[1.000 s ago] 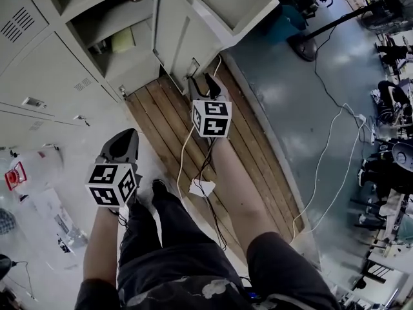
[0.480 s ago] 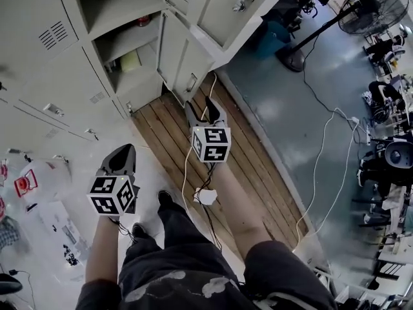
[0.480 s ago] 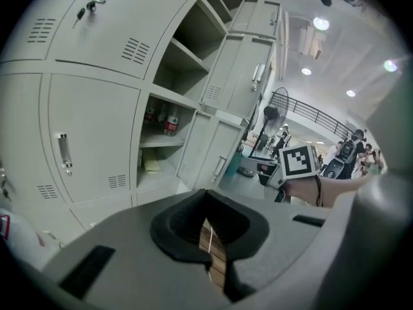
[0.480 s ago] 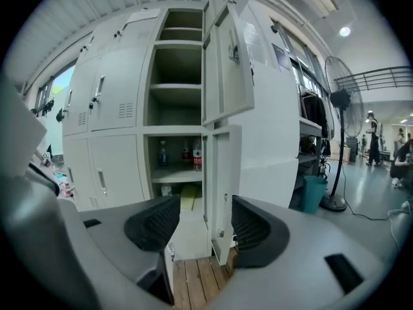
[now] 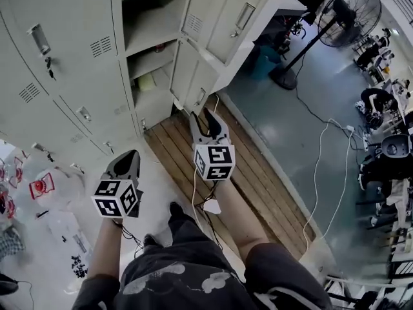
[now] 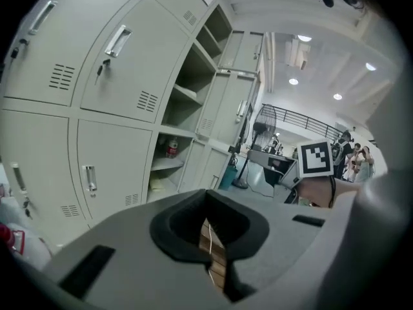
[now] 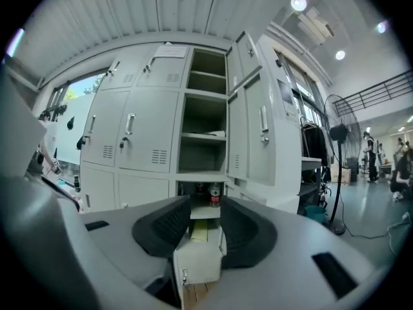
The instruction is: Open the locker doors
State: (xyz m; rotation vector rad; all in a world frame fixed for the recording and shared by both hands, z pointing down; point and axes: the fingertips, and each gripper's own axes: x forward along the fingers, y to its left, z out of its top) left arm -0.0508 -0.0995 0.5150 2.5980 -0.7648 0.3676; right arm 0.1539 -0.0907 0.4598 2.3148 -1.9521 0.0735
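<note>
So far, we count the open doors [image 5: 222, 18] on the locker bank's [image 5: 118, 18] right-hand column as done and the closed doors [image 5: 61, 44] toward its left edge as left to do, with our left gripper [image 5: 131, 155] pinched narrow and empty and our right gripper [image 5: 201, 115] half-wide, its jaws just having closed partway with nothing between them.

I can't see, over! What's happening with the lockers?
Left gripper shut, empty. Right gripper open, jaws just closing, empty. Some lockers open, left doors shut. Nothing blocking.

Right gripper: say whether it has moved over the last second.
Yes. The right gripper has pulled back from the low open door; its jaws have just been closing on nothing.
</note>
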